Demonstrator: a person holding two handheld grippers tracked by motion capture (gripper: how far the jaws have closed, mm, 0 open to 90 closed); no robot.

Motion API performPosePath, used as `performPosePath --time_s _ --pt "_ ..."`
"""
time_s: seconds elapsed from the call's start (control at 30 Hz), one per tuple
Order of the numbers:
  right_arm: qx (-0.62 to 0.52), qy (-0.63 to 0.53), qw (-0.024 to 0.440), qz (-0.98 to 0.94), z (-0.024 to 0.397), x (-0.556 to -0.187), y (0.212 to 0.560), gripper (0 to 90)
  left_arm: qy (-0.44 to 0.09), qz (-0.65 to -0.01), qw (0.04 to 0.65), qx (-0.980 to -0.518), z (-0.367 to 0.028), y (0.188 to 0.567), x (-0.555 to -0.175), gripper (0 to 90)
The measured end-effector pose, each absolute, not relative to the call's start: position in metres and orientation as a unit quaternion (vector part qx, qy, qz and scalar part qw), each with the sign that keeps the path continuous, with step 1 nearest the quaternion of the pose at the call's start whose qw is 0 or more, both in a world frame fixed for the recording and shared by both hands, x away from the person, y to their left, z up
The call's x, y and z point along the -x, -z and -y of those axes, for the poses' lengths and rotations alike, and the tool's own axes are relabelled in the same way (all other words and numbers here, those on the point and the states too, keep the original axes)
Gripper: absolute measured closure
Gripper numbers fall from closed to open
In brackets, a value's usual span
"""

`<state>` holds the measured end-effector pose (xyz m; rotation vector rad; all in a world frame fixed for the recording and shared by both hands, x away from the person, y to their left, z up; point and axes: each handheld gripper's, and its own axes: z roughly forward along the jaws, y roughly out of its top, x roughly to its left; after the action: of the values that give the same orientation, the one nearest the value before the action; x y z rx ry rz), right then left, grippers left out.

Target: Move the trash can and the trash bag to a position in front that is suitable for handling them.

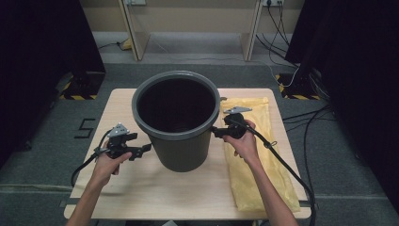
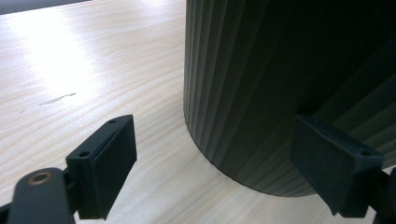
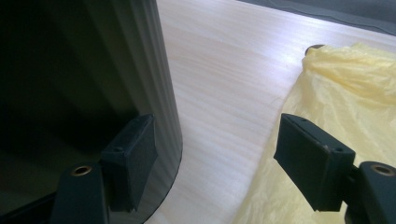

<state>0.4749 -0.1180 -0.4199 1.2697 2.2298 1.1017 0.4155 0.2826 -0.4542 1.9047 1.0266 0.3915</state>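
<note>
Jaws of both grippers spread apart with nothing between them, left gripper and right gripper flanking a tall dark grey ribbed bucket, round-rimmed, upright mid-table, yellow bag beside it.

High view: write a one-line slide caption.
Two open grippers, left and right, flank a grey bucket beside a yellow bag.

We see a pale wooden rectangular table standing on a grey carpeted floor. Beyond its far edge, light wooden furniture legs rise before a beige wall. Black curtains hang at both sides, yellow-and-black hazard-striped bases below them. Black cables trail past the table's right edge.
</note>
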Motion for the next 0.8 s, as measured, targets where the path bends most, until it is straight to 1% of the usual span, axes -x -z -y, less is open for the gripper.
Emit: performPosePath --time_s 0.07,0.17,0.23,0.33,0.37,0.47,0.5,0.73,0.8 --pt "-0.451 -0.385 0.177 -0.785 0.117 -0.479 0.419 30.4 -0.164 -0.416 0.452 -0.772 -0.282 0.454 -0.419 14.7" --pt "-0.456 -0.382 0.180 -0.783 0.115 -0.484 0.418 35.7 -0.181 -0.415 0.441 -0.775 -0.278 0.451 -0.425 14.8" --pt "-0.456 -0.376 0.189 -0.784 0.112 -0.486 0.416 38.1 -0.190 -0.414 0.432 -0.778 -0.275 0.449 -0.429 15.1" --pt "-0.452 -0.366 0.205 -0.787 0.110 -0.489 0.414 38.9 -0.190 -0.421 0.429 -0.776 -0.274 0.448 -0.435 15.2" --pt "-0.451 -0.366 0.205 -0.788 0.111 -0.491 0.414 38.7 -0.187 -0.423 0.433 -0.774 -0.274 0.449 -0.436 15.2" --pt "-0.459 -0.366 0.203 -0.784 0.113 -0.494 0.416 30.9 -0.185 -0.422 0.437 -0.773 -0.275 0.449 -0.436 15.2" --pt "-0.461 -0.366 0.201 -0.783 0.114 -0.493 0.416 30.1 -0.186 -0.421 0.439 -0.772 -0.275 0.449 -0.435 15.2" --pt "-0.447 -0.365 0.201 -0.792 0.117 -0.469 0.414 28.9 -0.175 -0.408 0.455 -0.772 -0.274 0.445 -0.425 15.1" --pt "-0.441 -0.369 0.200 -0.793 0.117 -0.462 0.413 30.0 -0.168 -0.409 0.456 -0.772 -0.274 0.445 -0.426 14.9"
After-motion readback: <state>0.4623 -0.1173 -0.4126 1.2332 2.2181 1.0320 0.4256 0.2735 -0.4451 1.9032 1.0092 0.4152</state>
